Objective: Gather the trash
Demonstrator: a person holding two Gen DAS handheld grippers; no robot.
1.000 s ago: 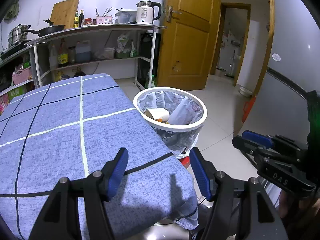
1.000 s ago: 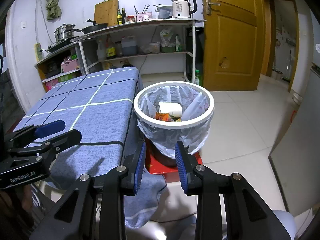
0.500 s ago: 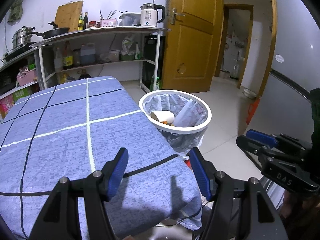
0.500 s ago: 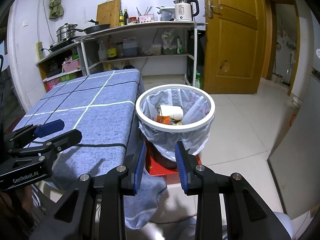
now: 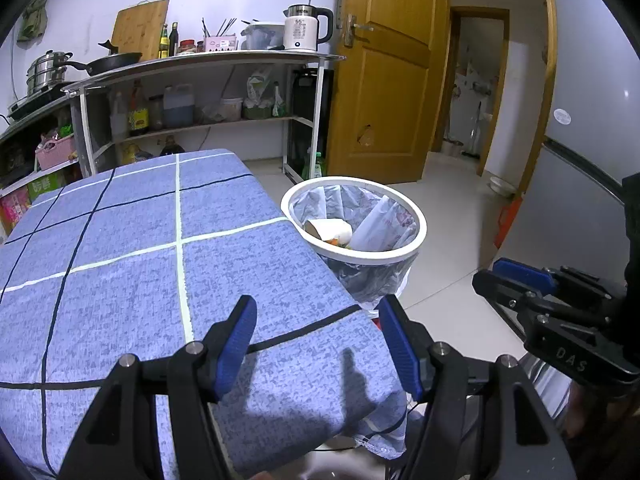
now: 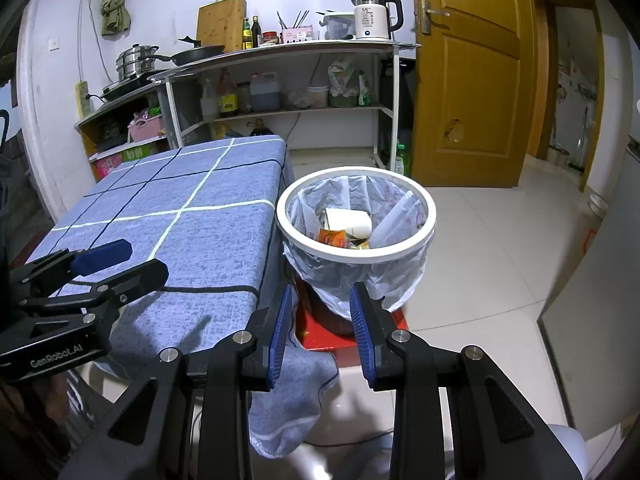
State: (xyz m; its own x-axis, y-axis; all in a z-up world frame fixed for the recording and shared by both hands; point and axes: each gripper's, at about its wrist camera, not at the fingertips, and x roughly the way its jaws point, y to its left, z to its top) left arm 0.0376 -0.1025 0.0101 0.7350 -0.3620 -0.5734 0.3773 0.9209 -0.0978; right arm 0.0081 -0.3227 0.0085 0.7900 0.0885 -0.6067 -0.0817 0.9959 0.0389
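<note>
Beside the table's near corner we see the trash bin (image 6: 356,216), a round container with a smooth white plastic rim and a thin, crinkled translucent liner (image 6: 384,276) draped over its outside. It stands on a glossy red stool (image 6: 316,334) on pale floor tiles, just beside the table edge. Inside we make out a crumpled white paper piece (image 6: 348,220), an orange wrapper (image 6: 331,237) and a rolled white sheet (image 6: 394,218) leaning against the liner wall; in the left wrist view the same bin (image 5: 354,220) shows the white piece (image 5: 332,230) low against its near side.

The table is covered with a blue woven cloth (image 5: 132,272), mottled in texture and crossed by dark and pale green lines, its corner hanging down in a soft fold.

Our left gripper (image 5: 322,344) hangs above the cloth's near corner, its ribbed blue pads spread wide with nothing between them. Our right gripper (image 6: 320,334) is held in front of the bin above the stool, its black jaws parted by a narrower gap, also holding nothing.

Behind, a metal shelf rack (image 6: 280,52) carries a white kettle (image 6: 374,16), a bamboo cutting board (image 6: 221,24), a black pan (image 6: 200,53) and steel pots (image 6: 134,62), next to a wooden door (image 6: 468,80).
</note>
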